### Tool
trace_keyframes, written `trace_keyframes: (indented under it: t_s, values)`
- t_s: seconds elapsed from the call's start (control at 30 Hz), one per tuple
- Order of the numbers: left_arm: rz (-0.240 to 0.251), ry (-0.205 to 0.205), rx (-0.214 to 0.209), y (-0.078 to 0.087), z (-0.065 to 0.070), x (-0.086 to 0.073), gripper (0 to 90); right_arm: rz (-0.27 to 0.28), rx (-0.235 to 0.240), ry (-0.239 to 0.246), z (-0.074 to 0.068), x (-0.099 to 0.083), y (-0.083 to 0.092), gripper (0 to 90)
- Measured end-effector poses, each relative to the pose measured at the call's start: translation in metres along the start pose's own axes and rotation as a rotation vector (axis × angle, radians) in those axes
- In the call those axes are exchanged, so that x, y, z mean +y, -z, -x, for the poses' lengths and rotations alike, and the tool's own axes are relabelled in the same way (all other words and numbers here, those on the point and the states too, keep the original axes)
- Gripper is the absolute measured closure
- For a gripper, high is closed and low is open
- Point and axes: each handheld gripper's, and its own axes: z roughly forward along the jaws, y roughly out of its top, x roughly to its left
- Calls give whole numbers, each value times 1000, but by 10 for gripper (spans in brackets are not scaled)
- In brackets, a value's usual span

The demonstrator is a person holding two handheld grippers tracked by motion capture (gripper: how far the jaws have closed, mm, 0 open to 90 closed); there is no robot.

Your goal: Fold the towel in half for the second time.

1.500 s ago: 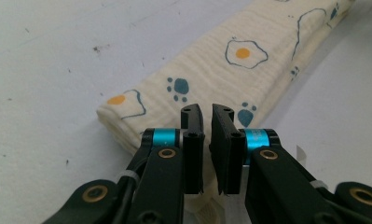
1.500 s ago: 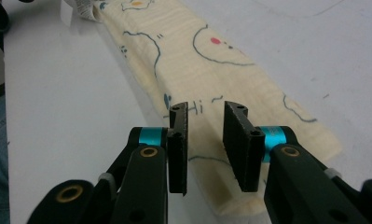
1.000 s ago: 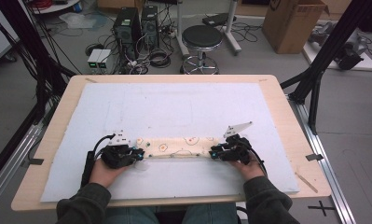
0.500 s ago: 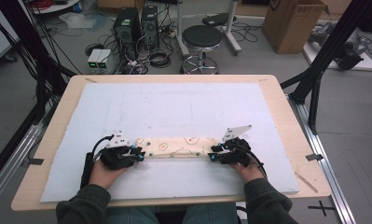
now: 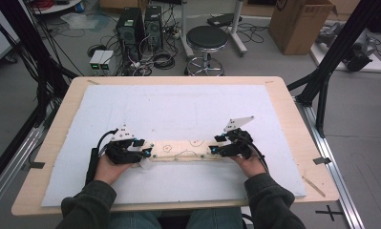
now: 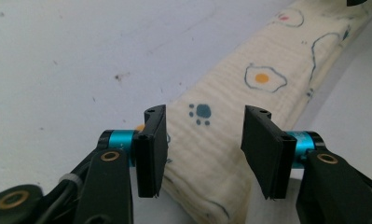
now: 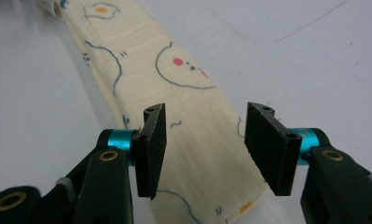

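A: Item one, the folded cloth [image 5: 182, 150]. Where is it recorded?

B: It is seen in the high view, lower centre of the frame, laid flat as a narrow strip on the white mat [image 5: 178, 109] and stretched from left to right between the two grippers. Cream fabric is noted, printed with fried eggs, a blue paw print and outlined shapes.

A: Item two, the left gripper [image 5: 142, 152].

B: It is placed at the left end of the strip, held in a hand [image 5: 109, 167] entering from the bottom edge. In the left gripper view [image 6: 204, 149] its jaws have just been opening and are seen standing apart, with the cloth end lying between them. No pressing of the pads on the fabric is seen; a gap is shown at each side.

A: Item three, the right gripper [image 5: 216, 150].

B: It is placed at the right end of the strip. In the right gripper view [image 7: 204, 149] its jaws have likewise just been opening and stand parted, the cloth running up between them toward the upper left of the frame, ungripped.

A: Item four, surroundings.

B: A wooden table [image 5: 293, 119] is recorded beneath the mat. A round stool [image 5: 206, 38] is noted at top centre, and a cardboard box [image 5: 298, 21] at upper right.
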Motion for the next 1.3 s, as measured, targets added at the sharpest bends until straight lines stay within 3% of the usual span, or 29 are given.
trace_keyframes:
  t_s: [0.4,0.77,1.1,1.2,1.3]
  values:
    - [-37,17,-24,-7,-7,-6,461,-46,-13,-3,5,-13,-6,419]
    - [-48,-2,-9,-8,-6,-8,464,-32,-47,79,-2,-22,-6,401]
    - [-54,-40,16,-7,-3,-10,465,-22,-50,87,-2,-25,-6,403]
    - [-58,-40,22,-6,-2,-9,463,-24,-51,78,-3,-24,-6,403]
    - [-57,-16,17,-3,-1,-6,435,-21,-52,67,-4,-23,-5,390]
